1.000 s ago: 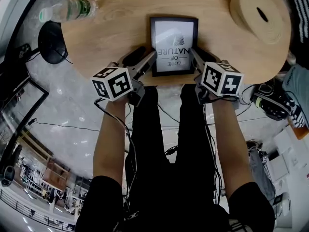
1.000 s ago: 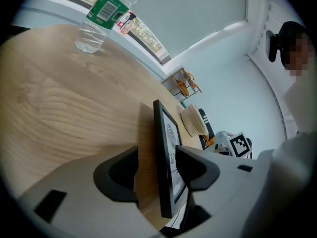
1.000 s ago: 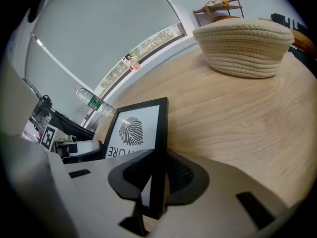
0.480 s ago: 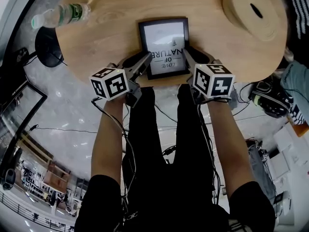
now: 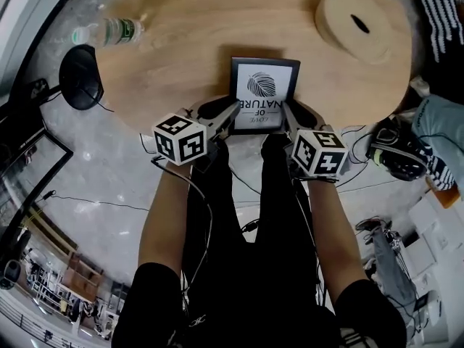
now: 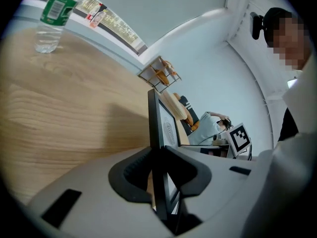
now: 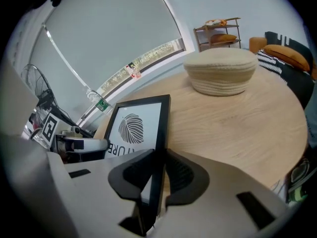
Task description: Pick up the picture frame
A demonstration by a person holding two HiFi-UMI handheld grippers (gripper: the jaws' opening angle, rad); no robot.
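Item: the frame (image 5: 264, 85), black-edged, with a leaf print and lettering. It is held between the two tools, its near edge toward the person and its face turned up to the head camera. It hangs over the near rim of the round wooden surface (image 5: 196, 35).

Grip: the left hand-held gripper (image 5: 230, 112) is clamped on the frame's left edge. In its own view both pads press the black moulding with no gap. The right hand-held gripper (image 5: 288, 112) is clamped likewise on the right edge.

Change noted: a second ago the frame sat further in on the surface, and the left jaws stood with a gap on one side of its edge. That gap is now gone. The frame has come toward the person. The surface now reads smaller and lower in the head view. The right gripper view now takes in the surface's far rim and the room beyond. The left gripper view shows a shadow on the wood beside the frame.

Finding: the frame appears to be off the surface and carried by both tools. On that evidence the pick-up is judged achieved or all but so.

Surroundings: a bottle (image 5: 109, 31) lies at the far left rim. A woven basket (image 5: 359, 26) sits at the far right. Both are well apart from the frame.
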